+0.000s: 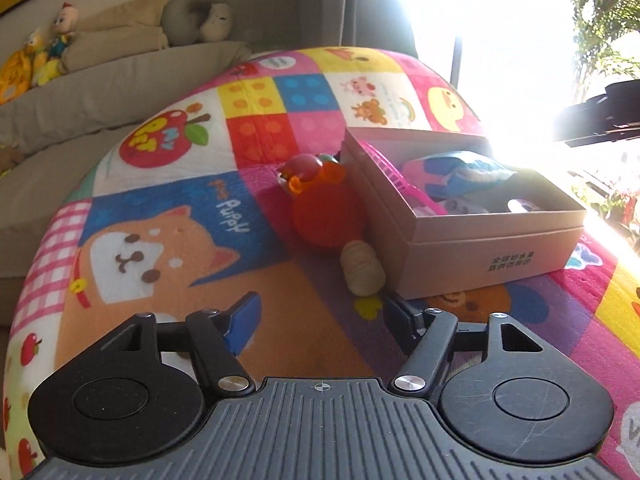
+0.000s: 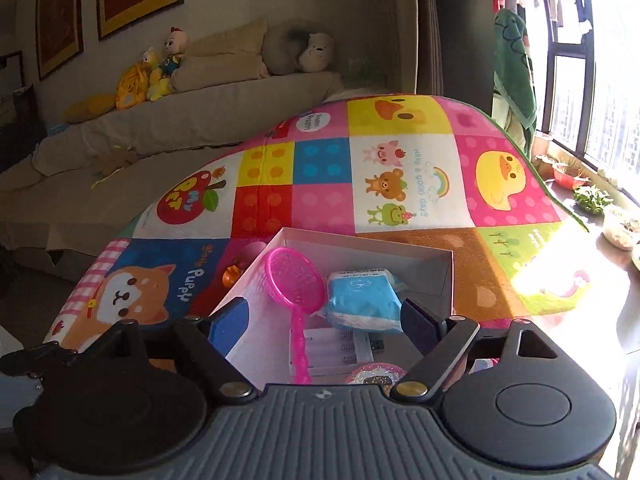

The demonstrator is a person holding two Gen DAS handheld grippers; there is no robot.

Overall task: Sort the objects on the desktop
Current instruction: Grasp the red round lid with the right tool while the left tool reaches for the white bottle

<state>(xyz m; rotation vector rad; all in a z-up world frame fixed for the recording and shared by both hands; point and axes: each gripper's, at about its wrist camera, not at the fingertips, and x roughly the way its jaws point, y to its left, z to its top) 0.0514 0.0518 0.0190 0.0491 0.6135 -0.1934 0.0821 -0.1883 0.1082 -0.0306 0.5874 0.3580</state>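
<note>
A brown cardboard box [image 1: 488, 256] stands on the colourful mat [image 1: 168, 216]. It holds a pink net scoop [image 2: 296, 284], a blue tissue pack [image 2: 364, 300], a white battery holder [image 2: 336, 350] and a glittery round item [image 2: 376, 376]. A red-orange toy [image 1: 320, 208] and a small cream bottle [image 1: 362, 266] lie on the mat against the box's left side. My left gripper [image 1: 320, 316] is open and empty just short of the bottle. My right gripper [image 2: 326, 326] is open and empty above the box.
A grey sofa [image 2: 168, 128] with plush toys [image 2: 160, 68] and cushions runs behind the mat. A window with strong glare is on the right, with plants and bowls [image 2: 620, 228] on a ledge beside the mat's right edge.
</note>
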